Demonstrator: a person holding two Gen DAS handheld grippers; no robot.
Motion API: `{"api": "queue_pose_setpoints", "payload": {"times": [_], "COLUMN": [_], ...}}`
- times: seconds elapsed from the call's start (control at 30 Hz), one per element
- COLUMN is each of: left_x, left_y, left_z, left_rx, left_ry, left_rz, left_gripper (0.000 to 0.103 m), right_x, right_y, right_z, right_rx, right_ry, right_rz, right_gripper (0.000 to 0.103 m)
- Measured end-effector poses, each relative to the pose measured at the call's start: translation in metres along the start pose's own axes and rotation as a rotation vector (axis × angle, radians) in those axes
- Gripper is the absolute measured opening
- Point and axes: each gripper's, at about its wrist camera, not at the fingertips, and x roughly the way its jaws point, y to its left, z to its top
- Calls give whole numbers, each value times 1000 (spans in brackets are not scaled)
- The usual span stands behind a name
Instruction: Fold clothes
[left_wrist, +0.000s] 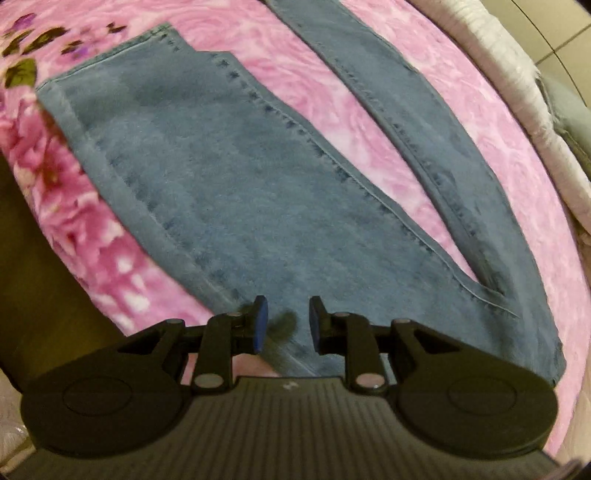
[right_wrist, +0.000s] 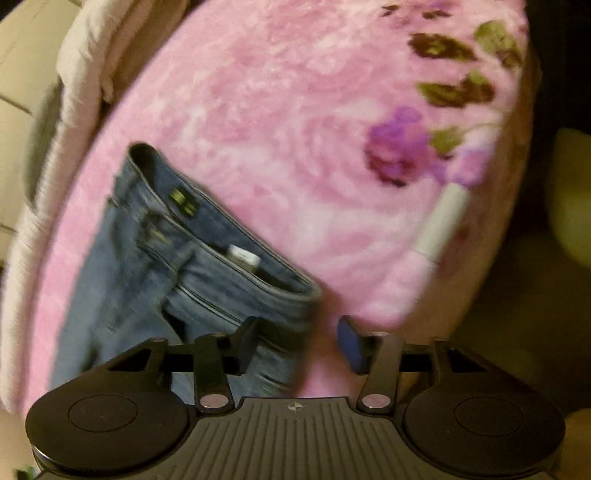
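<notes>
A pair of blue jeans lies flat on a pink floral blanket. In the left wrist view the two legs (left_wrist: 236, 177) spread apart, with the hems at the far left. My left gripper (left_wrist: 285, 321) is open just above the near leg, holding nothing. In the right wrist view the jeans' waistband (right_wrist: 221, 240) lies open with a white label inside. My right gripper (right_wrist: 301, 339) is open over the waistband's near corner, holding nothing.
The pink blanket (left_wrist: 332, 122) covers the bed; its edge drops off at the left in the left wrist view. A white tube-like object (right_wrist: 441, 225) lies on the blanket right of the waistband. White bedding (left_wrist: 517, 85) bunches along the far side.
</notes>
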Motion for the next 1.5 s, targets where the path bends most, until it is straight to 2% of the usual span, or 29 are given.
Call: {"api": "queue_pose_setpoints", "payload": {"times": [0.07, 0.1, 0.13, 0.2, 0.23, 0.3, 0.33, 0.37, 0.4, 0.43, 0.5, 0.6, 0.73, 0.83, 0.93, 1.03, 1.07, 1.1, 1.13, 1.17, 1.2, 1.23, 1.3, 1.37, 1.4, 1.43, 1.5], "left_x": [2, 3, 3, 5, 7, 8, 8, 6, 3, -1, -8, -15, -8, 5, 12, 8, 7, 7, 7, 7, 6, 2, -21, -42, -42, -34, -12], "left_y": [1, 2, 4, 7, 10, 20, 26, 32, 40, 47, 64, 91, 124, 139, 145, 152, 154, 158, 162, 166, 166, 162, 152, 158, 165, 174, 184], "left_z": [-1, -2, -3, -5, -5, -7, -7, -7, -5, -3, 4, 21, 51, 70, 79, 84, 86, 88, 91, 94, 97, 99, 98, 96, 94, 94, 92], "left_rx": [-1, 1, 3, 9, 13, -15, -33, -54, -77, -100, -152, -247, -343, -357, -362, -322, -306, -296, -287, -271, -244, -207, -121, -75, -56, -40, -28], "left_ry": [-16, -23, -29, -37, -36, -32, -30, -33, -42, -53, -78, -129, -183, -197, -206, -218, -224, -230, -236, -236, -230, -237, -317, -371, -367, -330, -268], "left_rz": [14, 17, 19, 31, 46, 56, 59, 60, 62, 66, 70, 61, 59, 88, 82, 76, 76, 72, 67, 53, 50, 55, 38, 14, 46, 99, 170], "left_gripper": [19, 19, 19, 19, 19, 19, 19, 20, 20, 23, 25, 26, 28, 27, 27, 26, 21, 17, 6, 2, 2, 1, 2, 3, 3, 4, 8], "right_x": [-15, -34, -50, -63, -53, -17, -9, -7, -7, -9, -11, -10, -7, -4, -3, -2, -1, -1, -1, -1, -3, -4, -10, -25, -29, -29, -14], "right_y": [26, 39, 44, 39, 30, 12, 9, 8, 6, 4, -2, -6, -3, 2, 6, 9, 10, 11, 13, 16, 20, 24, 32, 35, 34, 33, 32], "right_z": [3, 4, 7, 15, 19, 18, 17, 15, 14, 12, 12, 9, 0, -8, -12, -14, -14, -15, -16, -16, -16, -17, -17, -15, -15, -17, -22], "right_rx": [-158, -240, -278, -274, -250, -214, -185, -144, -95, -32, 69, 116, 112, 122, 141, 174, 182, 187, 183, 165, 139, 112, 61, 27, 16, 1, -17], "right_ry": [-76, -151, -216, -277, -236, -88, -66, -72, -79, -78, -45, 4, 19, 7, -13, -29, -35, -42, -47, -51, -54, -57, -67, -81, -73, -53, -3], "right_rz": [0, 57, 85, 59, 10, -87, -104, -111, -110, -91, -45, -32, -51, -71, -98, -120, -128, -134, -141, -147, -152, -156, -153, -109, -97, -100, -146], "right_gripper": [9, 8, 8, 8, 8, 11, 12, 14, 23, 27, 43, 46, 48, 49, 49, 50, 50, 50, 49, 42, 14, 13, 9, 9, 9, 9, 13]}}
